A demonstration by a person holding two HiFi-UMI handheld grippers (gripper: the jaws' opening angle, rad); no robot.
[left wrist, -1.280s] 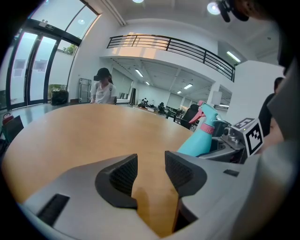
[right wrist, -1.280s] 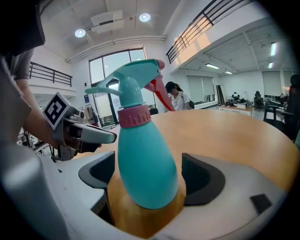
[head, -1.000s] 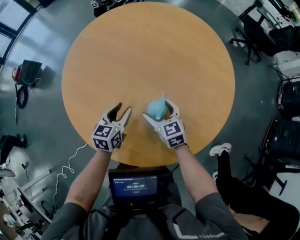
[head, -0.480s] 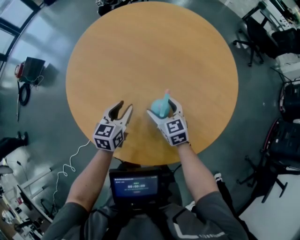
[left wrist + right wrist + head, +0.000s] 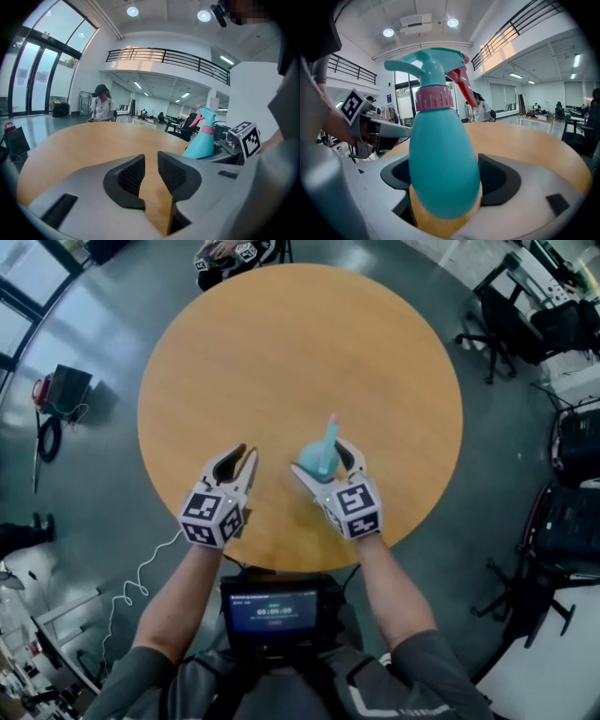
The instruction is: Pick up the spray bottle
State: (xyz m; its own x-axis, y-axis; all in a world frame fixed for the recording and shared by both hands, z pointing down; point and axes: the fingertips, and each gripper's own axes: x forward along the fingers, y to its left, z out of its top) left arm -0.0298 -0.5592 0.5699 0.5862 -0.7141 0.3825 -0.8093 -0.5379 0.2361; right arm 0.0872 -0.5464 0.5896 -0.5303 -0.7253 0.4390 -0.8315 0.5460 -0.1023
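Note:
A teal spray bottle (image 5: 323,454) with a pink collar and red trigger stands upright between the jaws of my right gripper (image 5: 322,465), near the round wooden table's (image 5: 300,343) front edge. In the right gripper view the bottle (image 5: 440,154) fills the middle, both pads press its belly, and its base hangs just above the wood. My right gripper (image 5: 445,185) is shut on it. My left gripper (image 5: 240,456) hovers to the bottle's left with nothing between its fingers; its jaws have just been closing and a narrow gap remains at the left gripper (image 5: 151,161). The left gripper view shows the bottle (image 5: 202,140) at right.
A person (image 5: 101,105) sits at the table's far side. Office chairs (image 5: 497,324) stand on the floor to the right, and a white cable (image 5: 141,568) lies on the floor at left. A small screen (image 5: 272,610) hangs at my chest.
The left jaws have narrowed from wide open to a small gap. Both grippers have risen a little, the spray bottle coming up with the right one.

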